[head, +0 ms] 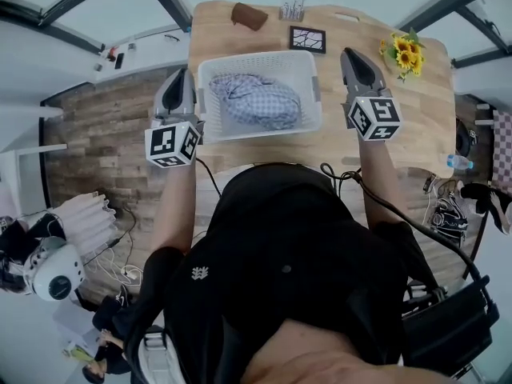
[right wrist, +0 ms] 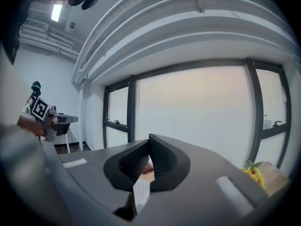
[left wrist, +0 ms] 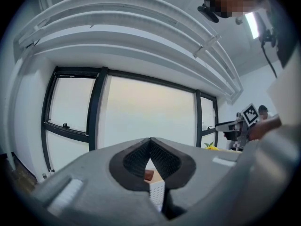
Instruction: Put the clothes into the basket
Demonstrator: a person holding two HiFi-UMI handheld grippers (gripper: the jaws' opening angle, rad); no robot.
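A white plastic basket [head: 310, 77] stands in the middle of the wooden table [head: 416, 126]. A crumpled blue-and-white checked cloth [head: 258, 101] lies inside it. My left gripper [head: 181, 74] hovers just off the basket's left side, and my right gripper [head: 350, 53] hovers just off its right side. Both point away from me, raised above the table. In the left gripper view the left gripper [left wrist: 150, 141] has its jaws meeting at the tips with nothing between them. The right gripper [right wrist: 150, 137] looks the same in its own view, shut and empty.
A bunch of sunflowers [head: 406, 54] stands at the table's far right. A brown object [head: 249, 16], a small holder [head: 293, 10] and a black framed picture [head: 308, 38] lie behind the basket. Cables and equipment sit on the floor at the left and right.
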